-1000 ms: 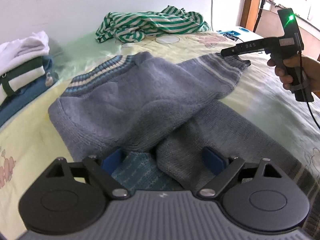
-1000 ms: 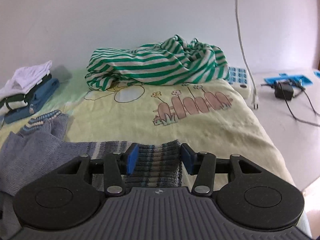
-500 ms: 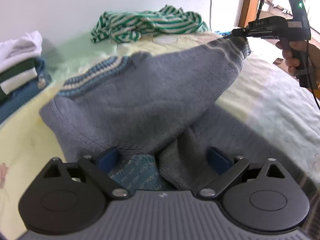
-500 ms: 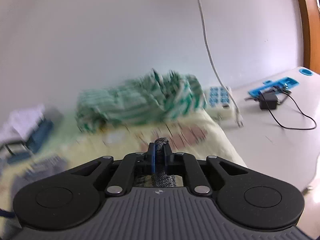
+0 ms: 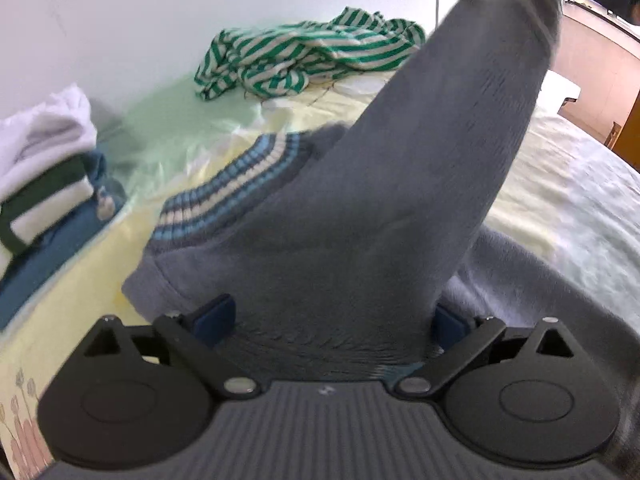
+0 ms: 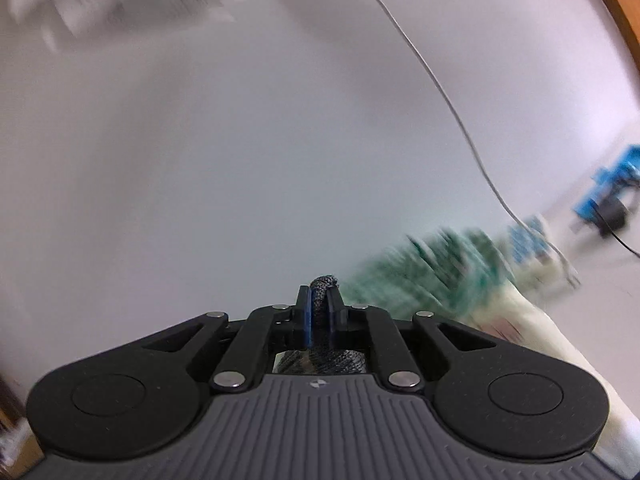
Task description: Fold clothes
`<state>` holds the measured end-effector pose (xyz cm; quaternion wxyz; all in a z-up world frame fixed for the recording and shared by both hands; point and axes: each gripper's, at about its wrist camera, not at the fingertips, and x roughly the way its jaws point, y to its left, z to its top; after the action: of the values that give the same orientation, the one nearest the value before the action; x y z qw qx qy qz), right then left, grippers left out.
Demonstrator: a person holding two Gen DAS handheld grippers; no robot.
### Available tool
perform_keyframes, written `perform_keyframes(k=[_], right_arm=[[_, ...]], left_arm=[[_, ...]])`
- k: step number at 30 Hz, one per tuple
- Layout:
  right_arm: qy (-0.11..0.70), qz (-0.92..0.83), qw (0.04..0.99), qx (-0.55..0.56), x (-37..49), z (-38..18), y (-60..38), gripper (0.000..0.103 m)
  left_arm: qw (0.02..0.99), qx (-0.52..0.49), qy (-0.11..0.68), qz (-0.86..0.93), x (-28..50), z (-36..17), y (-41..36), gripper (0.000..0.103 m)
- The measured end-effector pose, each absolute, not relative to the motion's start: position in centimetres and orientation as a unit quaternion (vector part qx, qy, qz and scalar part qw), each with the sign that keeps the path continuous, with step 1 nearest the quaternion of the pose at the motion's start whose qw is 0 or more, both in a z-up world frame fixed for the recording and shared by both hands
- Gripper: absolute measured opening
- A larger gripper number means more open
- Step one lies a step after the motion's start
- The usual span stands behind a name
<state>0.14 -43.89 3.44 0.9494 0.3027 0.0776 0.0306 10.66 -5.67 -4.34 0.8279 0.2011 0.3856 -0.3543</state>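
We see a bed (image 5: 560,184) with a pale yellow and green printed sheet, set against a plain white wall (image 5: 140,20). At the far left of the bed sits a stack of folded clothes (image 5: 52,184), white on top, green-and-white below, blue at the bottom. Further right, near the wall, lies a crumpled green-and-white striped garment (image 5: 296,56). In the middle lies the grey knitted sweater (image 5: 360,208), its striped blue and cream hem (image 5: 224,188) toward the left, one part pulled up in a taut slope to the upper right. Our left tongs (image 5: 332,320) stand wide apart, with sweater fabric bunched between the blue pads. At the right edge a wooden door frame (image 5: 628,128) shows. In the blurred right wrist view, our right tongs (image 6: 319,312) are clamped together on a fold of grey knit, a thin cable (image 6: 440,92) running down the wall beyond.
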Motion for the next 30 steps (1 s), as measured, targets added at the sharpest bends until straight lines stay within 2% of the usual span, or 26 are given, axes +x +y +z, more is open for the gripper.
perform_keyframes(k=[3, 6, 9, 13, 20, 25, 28, 30], right_arm=[[0.073, 0.015, 0.961, 0.268, -0.3, 4.1, -43.4, 0.008], [0.137, -0.02, 0.958, 0.253, 1.0, 1.5, -43.4, 0.008], [0.193, -0.045, 0.95, 0.24, 2.6, -1.7, -43.3, 0.008], [0.228, -0.065, 0.94, 0.244, 3.3, -4.1, -43.4, 0.008], [0.211, -0.066, 0.932, 0.286, 4.4, -3.6, -44.9, 0.008], [0.205, -0.049, 0.939, 0.272, 6.1, -2.0, -43.9, 0.008], [0.216, -0.045, 0.942, 0.252, 6.7, -2.1, -42.9, 0.008], [0.225, -0.05, 0.942, 0.244, 6.8, -2.2, -42.5, 0.008]], left_arm=[[0.821, 0.203, 0.381, -0.373, 10.5, -4.3, -6.4, 0.099], [0.813, 0.19, 0.397, -0.382, 10.9, -5.1, -6.5, 0.1], [0.8, 0.16, 0.423, -0.393, 11.5, -4.7, -5.4, 0.096], [0.783, 0.156, 0.437, -0.413, 10.6, -3.3, -3.8, 0.095], [0.756, 0.115, 0.442, -0.469, 5.8, -2.1, -3.2, 0.093], [0.764, 0.131, 0.443, -0.451, 3.7, -4.6, -4.7, 0.09], [0.775, 0.133, 0.432, -0.441, 3.2, -5.3, -4.7, 0.094], [0.776, 0.135, 0.434, -0.437, 2.8, -4.4, -4.8, 0.088]])
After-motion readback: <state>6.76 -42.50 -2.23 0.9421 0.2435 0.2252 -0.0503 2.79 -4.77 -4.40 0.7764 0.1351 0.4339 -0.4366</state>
